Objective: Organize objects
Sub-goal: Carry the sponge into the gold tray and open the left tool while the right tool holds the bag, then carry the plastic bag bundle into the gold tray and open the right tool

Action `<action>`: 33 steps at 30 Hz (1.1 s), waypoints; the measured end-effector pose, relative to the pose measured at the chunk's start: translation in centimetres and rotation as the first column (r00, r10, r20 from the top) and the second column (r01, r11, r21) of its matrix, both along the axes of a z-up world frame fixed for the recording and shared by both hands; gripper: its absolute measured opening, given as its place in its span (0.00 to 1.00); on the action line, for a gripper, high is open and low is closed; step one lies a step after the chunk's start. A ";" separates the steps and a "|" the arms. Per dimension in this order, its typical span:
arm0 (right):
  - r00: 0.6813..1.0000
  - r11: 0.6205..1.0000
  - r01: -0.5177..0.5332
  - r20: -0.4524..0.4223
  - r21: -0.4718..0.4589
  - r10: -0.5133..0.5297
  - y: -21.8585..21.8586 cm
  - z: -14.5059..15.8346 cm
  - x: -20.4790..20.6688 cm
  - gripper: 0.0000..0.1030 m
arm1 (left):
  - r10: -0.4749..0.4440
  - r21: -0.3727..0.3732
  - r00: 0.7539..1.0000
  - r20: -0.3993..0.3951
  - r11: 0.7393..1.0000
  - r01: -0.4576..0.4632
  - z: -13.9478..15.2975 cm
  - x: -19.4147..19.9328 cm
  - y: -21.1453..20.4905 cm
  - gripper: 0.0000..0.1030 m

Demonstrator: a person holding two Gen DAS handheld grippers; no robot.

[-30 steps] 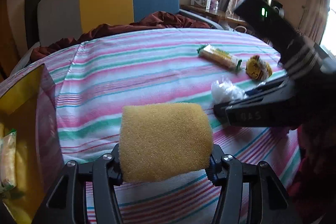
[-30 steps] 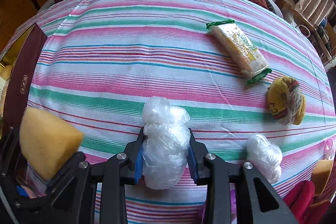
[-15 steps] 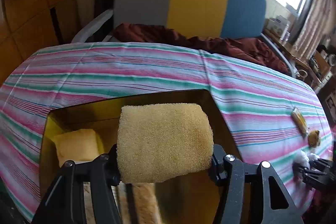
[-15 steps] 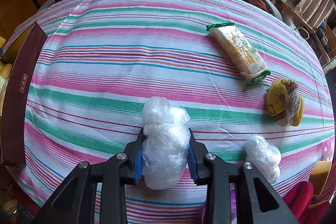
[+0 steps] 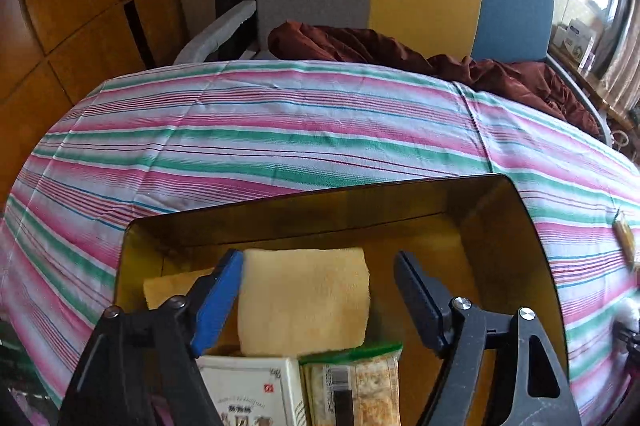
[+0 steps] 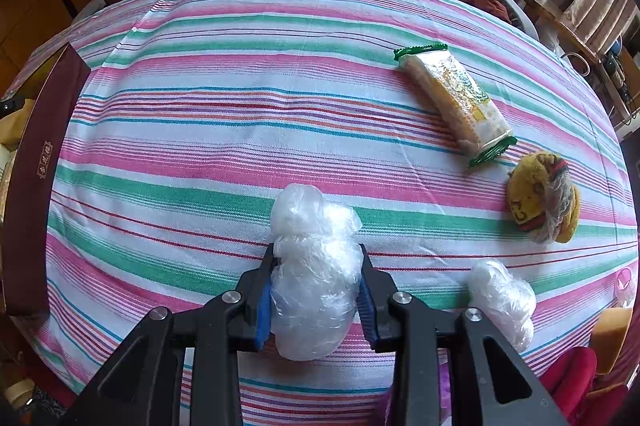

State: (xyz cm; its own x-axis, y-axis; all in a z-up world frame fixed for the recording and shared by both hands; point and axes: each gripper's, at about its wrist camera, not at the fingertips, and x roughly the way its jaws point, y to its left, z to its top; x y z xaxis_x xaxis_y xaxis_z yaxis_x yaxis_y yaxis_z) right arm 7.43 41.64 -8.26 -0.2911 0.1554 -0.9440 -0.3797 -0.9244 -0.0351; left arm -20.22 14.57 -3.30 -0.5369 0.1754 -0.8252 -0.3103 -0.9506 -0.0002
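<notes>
Striped cloth (image 6: 240, 130), left hand-held gripper (image 5: 320, 286) spread (right (image 6: 316, 290) clamped)

Left wrist view looks down close into the box (image 5: 500, 226); right views the striped cloth (image 6: 240, 130) both share.

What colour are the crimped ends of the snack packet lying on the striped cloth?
Green, clearest in the right wrist view on the snack packet.

yellow sponge (image 5: 304, 300) in gold box (image 5: 500, 226)
</notes>
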 end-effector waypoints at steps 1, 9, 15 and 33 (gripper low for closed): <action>1.000 1.000 0.000 0.000 0.001 0.000 0.0 0.0 0.0 0.34 | 0.013 0.017 1.000 -0.014 1.000 -0.013 0.6 0.4 -0.4 0.76; 1.000 1.000 -0.003 -0.001 0.011 0.003 0.0 0.0 -0.1 0.33 | 0.021 0.139 0.990 -0.138 0.990 -0.002 3.9 9.4 -3.1 0.79; 1.000 1.000 0.000 -0.008 0.025 0.000 -0.2 0.3 -0.2 0.33 | -0.019 0.129 0.976 -0.215 0.990 0.048 4.3 15.9 -4.5 0.79; 0.923 0.963 -0.256 -0.318 -0.083 0.218 -12.5 9.2 -3.3 0.32 | 0.176 0.146 0.967 -0.184 0.978 -0.150 3.5 17.3 -14.3 0.79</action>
